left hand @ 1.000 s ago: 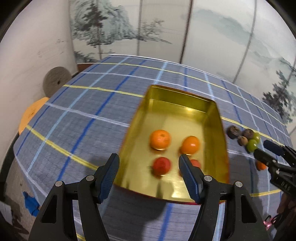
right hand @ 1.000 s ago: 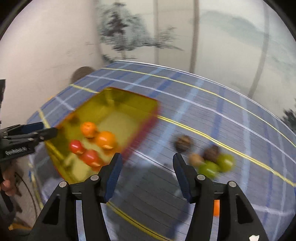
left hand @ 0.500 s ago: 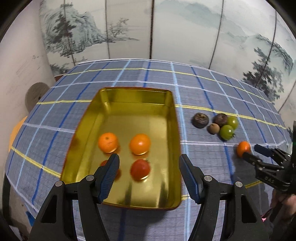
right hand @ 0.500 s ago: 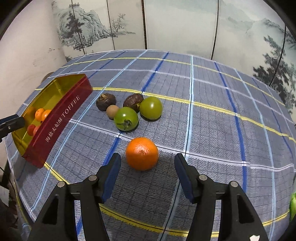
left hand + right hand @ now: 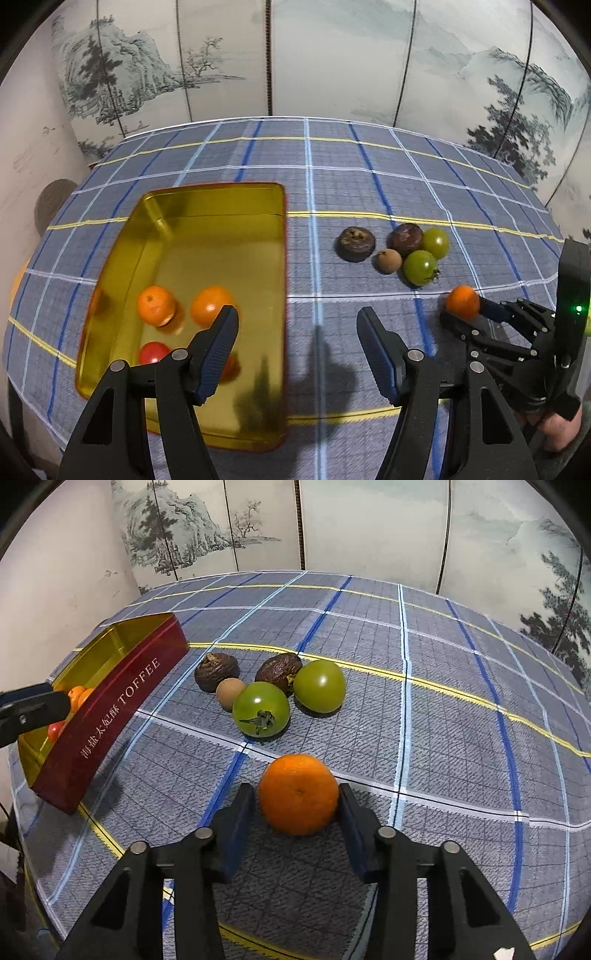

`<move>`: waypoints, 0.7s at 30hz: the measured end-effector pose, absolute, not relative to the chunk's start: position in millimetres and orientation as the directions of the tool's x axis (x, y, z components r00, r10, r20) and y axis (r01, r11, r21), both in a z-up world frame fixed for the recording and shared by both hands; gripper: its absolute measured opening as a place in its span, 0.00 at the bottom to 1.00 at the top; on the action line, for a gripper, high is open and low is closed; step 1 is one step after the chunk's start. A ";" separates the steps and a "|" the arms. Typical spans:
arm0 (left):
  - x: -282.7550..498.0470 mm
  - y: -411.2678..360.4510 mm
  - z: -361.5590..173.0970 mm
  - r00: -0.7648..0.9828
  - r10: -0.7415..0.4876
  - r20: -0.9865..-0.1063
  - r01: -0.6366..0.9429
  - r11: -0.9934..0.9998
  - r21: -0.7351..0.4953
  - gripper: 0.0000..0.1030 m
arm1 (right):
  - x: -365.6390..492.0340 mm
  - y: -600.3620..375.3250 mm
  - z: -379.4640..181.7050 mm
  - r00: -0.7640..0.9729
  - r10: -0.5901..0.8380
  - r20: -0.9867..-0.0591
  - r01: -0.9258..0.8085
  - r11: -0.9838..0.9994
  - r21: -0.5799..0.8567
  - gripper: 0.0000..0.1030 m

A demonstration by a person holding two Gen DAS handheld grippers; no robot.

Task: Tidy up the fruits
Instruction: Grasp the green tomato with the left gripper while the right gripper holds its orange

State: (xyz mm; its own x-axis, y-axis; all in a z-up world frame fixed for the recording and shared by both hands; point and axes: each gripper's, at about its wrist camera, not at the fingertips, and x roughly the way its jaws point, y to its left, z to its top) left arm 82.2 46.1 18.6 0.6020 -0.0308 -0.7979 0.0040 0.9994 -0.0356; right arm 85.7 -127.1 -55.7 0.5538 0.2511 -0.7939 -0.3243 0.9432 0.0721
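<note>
- The right gripper (image 5: 297, 805) has its jaws closing around an orange (image 5: 298, 798) on the checked tablecloth (image 5: 443, 720); both pads appear to touch the fruit's sides, though the contact on the right pad is partly hidden behind it.
- In the left wrist view that same orange (image 5: 462, 302) shows at about 3 o'clock, with the right gripper (image 5: 467, 314) around it; its lower half is covered by the near finger.
- The left gripper (image 5: 297, 328) stands half open and holds nothing, above the right wall of the gold tin (image 5: 207, 229).
- In the tin lie two oranges (image 5: 156, 305) and a red fruit (image 5: 153, 352); a second red one is mostly hidden behind the left finger (image 5: 218, 354).
- At 1 o'clock from the left gripper sit two dark wrinkled fruits (image 5: 356, 243), a small brown one (image 5: 388, 261) and two green tomatoes (image 5: 420, 267), bunched together.
- From the right wrist, the tin's red side reads "TOFFEE" (image 5: 138, 685); its contents are largely cut off by the wall and by the left gripper's tip (image 5: 37, 709).
- A hand (image 5: 554, 432) is just visible at 4 o'clock.
</note>
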 end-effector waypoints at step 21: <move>115.3 -24.8 -6.9 0.567 -0.119 -0.815 0.099 0.992 -0.076 0.65 | 123.8 -239.7 -46.7 0.645 0.053 -0.762 -0.100 0.995 -0.015 0.35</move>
State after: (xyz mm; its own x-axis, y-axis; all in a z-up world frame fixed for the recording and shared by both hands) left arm 115.3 -24.8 -6.9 0.5674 -0.1191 -0.8147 0.0985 0.9922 -0.0765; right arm 123.8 -239.7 -46.7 0.6455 0.0535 -0.7619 -0.0996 0.9949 -0.0146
